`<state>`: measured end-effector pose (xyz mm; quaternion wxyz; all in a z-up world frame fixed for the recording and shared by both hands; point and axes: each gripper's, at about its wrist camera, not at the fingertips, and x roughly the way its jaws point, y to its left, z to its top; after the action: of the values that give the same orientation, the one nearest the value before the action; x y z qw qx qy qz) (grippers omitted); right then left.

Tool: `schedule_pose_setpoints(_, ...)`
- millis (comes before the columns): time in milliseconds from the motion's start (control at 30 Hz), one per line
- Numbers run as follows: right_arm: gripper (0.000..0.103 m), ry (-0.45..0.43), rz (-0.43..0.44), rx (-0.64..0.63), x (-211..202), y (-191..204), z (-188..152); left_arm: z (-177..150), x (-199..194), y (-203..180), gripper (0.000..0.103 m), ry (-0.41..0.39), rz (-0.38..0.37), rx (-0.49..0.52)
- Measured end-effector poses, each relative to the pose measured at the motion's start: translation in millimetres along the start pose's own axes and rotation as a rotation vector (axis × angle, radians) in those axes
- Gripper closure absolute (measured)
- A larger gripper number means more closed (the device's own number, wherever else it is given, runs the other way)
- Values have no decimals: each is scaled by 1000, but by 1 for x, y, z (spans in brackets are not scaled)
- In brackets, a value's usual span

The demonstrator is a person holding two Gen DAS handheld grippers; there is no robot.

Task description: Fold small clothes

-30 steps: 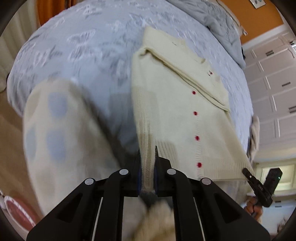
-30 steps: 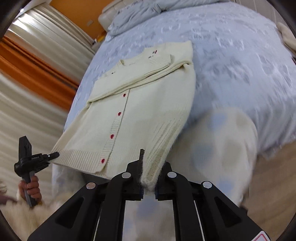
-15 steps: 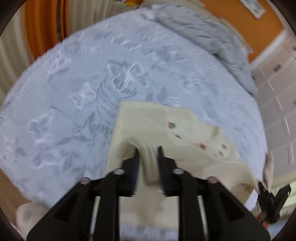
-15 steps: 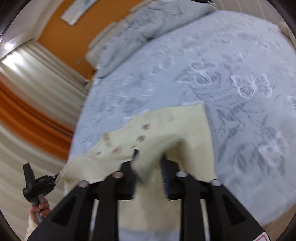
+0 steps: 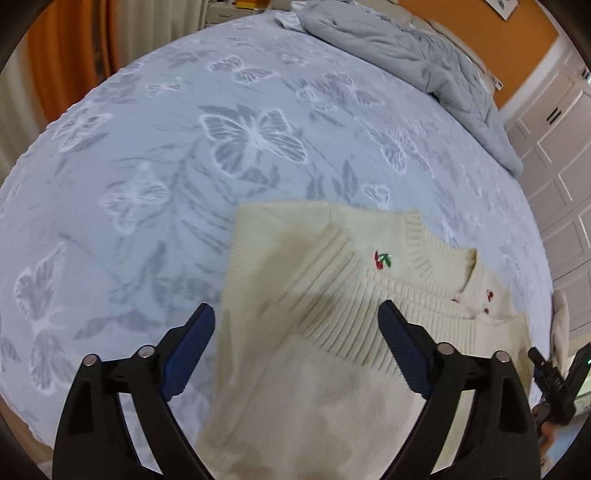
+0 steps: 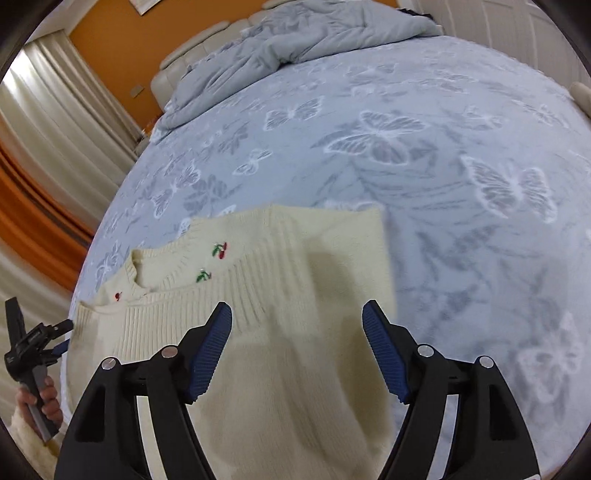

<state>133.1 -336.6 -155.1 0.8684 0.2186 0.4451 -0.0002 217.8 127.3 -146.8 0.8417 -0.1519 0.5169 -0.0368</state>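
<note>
On the bedspread (image 5: 147, 155), both tools (image 5: 295, 350) (image 6: 297, 347) gape apart over the unlabelled cardigan (image 5: 295, 369).

No legible txt, labels, brand marks or nos. in either view; none to report on any surface.

Wide bed under a pale blue bedspread with white butterfly print (image 5: 255, 136), rumpled grey quilted duvet (image 6: 295, 40) heaped at the far end against a cream padded headboard (image 6: 192, 48). Orange painted wall (image 6: 107, 33) behind, cream pleated curtains with an orange drape (image 6: 33, 206) to one side. White panelled wardrobe doors (image 5: 554, 122) opposite.
</note>
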Motion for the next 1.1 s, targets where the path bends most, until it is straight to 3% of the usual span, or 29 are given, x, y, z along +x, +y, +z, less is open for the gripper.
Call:
schedule_pose_setpoints(33, 40, 13, -5, -18, 6, 5, 1, -1, 6, -3, 38, 12, -1, 8)
schedule_pose_setpoints(67, 53, 24, -5, -32, 11, 9, 1, -1, 11, -7, 64, 30, 5, 18)
schedule_pose_setpoints(100, 95, 51, -11, -54, 17, 14, 1, 0, 16, -11, 77, 48, 33, 37)
schedule_pose_setpoints(133, 95, 63, -17, -67, 20, 16, 0, 1, 15, -14, 92, 44, 38, 49)
schedule_pose_setpoints(267, 96, -98, 71, -66, -30, 30, 9, 10, -27, -19, 94, -43, -24, 40)
schedule_pose_setpoints(367, 96, -206, 118, -40, -67, 32, 33, 31, -54, -29, 94, -105, -25, 67)
schedule_pose_setpoints(433, 96, -204, 104, -19, -62, 24, 48, 49, -54, -32, 94, -116, -6, 55)
schedule_pose_setpoints(533, 96, -95, 33, 22, -10, 5, 56, 66, -15, -27, 94, -59, 34, 24)
schedule_pose_setpoints(633, 96, 55, -69, 35, 51, -10, 45, 58, 43, -22, 93, 31, 121, 26)
schedule_pose_setpoints(700, 95, 50, -92, 19, 57, -10, 39, 49, 63, -15, 91, 41, 149, 26)
schedule_pose_setpoints(767, 90, 17, -98, 30, 42, -3, 41, 46, 57, -13, 88, 3, 135, 21)
schedule_pose_setpoints(800, 88, -9, -107, 21, 30, 3, 41, 45, 50, -13, 86, -7, 132, 23)
schedule_pose_setpoints(833, 86, -63, -154, -18, 11, 17, 40, 44, 42, -15, 76, -14, 146, 30)
schedule_pose_setpoints(867, 85, -113, -188, -61, -5, 31, 38, 41, 29, -18, 59, -35, 186, 41)
schedule_pose_setpoints(900, 84, -135, -188, -90, -15, 43, 34, 38, 19, -21, 49, -58, 207, 46)
schedule_pose_setpoints(933, 82, -144, -160, -117, -22, 58, 32, 33, 5, -25, 33, -95, 210, 45)
schedule_pose_setpoints(967, 81, -130, -102, -135, -24, 77, 25, 24, -12, -32, 28, -143, 194, 35)
schedule_pose_setpoints(1100, 81, 42, 157, -191, 12, 150, -10, 2, -28, -62, 27, -149, 87, 50)
